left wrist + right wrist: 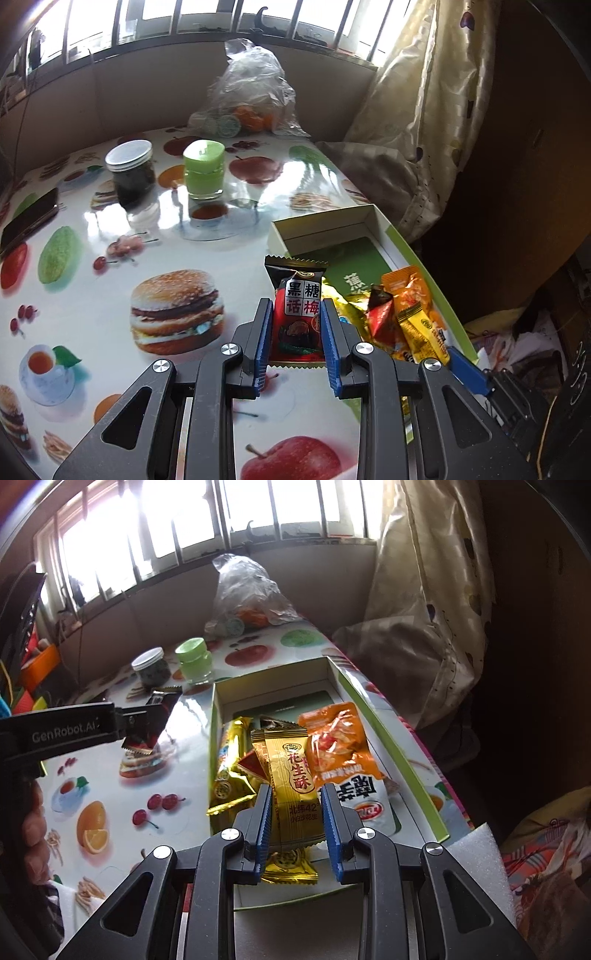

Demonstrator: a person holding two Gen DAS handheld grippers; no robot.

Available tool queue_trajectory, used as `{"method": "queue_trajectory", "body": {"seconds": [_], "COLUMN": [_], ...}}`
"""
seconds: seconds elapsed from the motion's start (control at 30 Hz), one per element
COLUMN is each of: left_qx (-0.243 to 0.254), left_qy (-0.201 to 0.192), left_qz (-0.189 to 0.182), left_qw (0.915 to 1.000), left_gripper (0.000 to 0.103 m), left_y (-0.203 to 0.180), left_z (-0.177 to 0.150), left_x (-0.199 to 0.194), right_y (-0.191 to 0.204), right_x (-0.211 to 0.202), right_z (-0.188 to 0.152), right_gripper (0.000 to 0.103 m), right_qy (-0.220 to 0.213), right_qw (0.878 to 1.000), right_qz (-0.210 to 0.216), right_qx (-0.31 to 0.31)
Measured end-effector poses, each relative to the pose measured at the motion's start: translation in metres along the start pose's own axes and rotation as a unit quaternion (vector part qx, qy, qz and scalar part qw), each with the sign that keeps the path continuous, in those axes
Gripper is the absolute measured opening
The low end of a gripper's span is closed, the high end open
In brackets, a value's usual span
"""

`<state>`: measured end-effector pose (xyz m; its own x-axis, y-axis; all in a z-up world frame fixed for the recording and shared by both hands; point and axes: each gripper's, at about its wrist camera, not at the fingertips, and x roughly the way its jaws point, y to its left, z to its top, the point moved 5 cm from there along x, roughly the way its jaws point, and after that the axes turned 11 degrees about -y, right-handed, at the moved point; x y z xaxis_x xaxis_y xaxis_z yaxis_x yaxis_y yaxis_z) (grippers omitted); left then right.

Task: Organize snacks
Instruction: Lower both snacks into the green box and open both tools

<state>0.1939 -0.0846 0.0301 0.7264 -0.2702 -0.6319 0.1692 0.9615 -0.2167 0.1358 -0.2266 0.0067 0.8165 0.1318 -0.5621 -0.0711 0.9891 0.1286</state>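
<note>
Over the fruit-printed tabletop (110, 229), just left of the open green-edged box (388, 734), the left tongs (295, 332) are clamped on a dark red plum-candy packet (297, 314), their blue pads pressing its two long edges so that it stands lengthwise between them. From the right wrist view the same packet (155, 716) hangs clear of the tabletop, outside the box's left wall; I judge it is being carried either into the box or out of it, and the pictures do not say which.

The right tongs (295, 819) are closed on a gold peanut-crisp packet (291, 779), gripped across its width, its lower end sticking out below the pads. That packet lies over the pile in the box: a gold bar (229, 768), a small red triangular sweet (251, 766) and an orange pouch (340, 746) lean against one another at the near end, while the far end of the box is bare. Gathering loose snacks in one container seems the point of the layout.

Both tongs point steeply downward and forward. The left one reaches in from the side, held by a hand (35, 823) at the frame's left edge. A dark jar (130, 173), a green-lidded cup (204, 170) and a clear bag (251, 92) stand well apart toward the window.
</note>
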Motion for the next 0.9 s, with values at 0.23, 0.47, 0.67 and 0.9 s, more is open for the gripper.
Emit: {"method": "queue_trajectory", "body": {"seconds": [0.23, 0.47, 0.67, 0.9], "left_qx": [0.006, 0.019, 0.022, 0.024], "left_qy": [0.009, 0.017, 0.027, 0.039], "left_qz": [-0.02, -0.032, -0.034, -0.035], "left_qw": [0.9997, 0.9992, 0.9988, 0.9983], "left_gripper": [0.027, 0.027, 0.027, 0.027], "left_y": [-0.017, -0.033, -0.04, -0.043], "left_z": [0.001, 0.0, -0.003, -0.008], "left_x": [0.015, 0.028, 0.038, 0.047], "right_y": [-0.006, -0.017, -0.021, -0.026], "right_x": [0.001, 0.005, 0.005, 0.006], "right_z": [-0.006, -0.011, -0.011, -0.012], "right_gripper": [0.025, 0.025, 0.025, 0.025], "right_qy": [0.007, 0.009, 0.003, 0.001], "right_qw": [1.0, 0.999, 0.999, 0.999], "right_qz": [-0.012, -0.032, -0.039, -0.036], "right_qx": [-0.007, -0.007, -0.005, 0.003]}}
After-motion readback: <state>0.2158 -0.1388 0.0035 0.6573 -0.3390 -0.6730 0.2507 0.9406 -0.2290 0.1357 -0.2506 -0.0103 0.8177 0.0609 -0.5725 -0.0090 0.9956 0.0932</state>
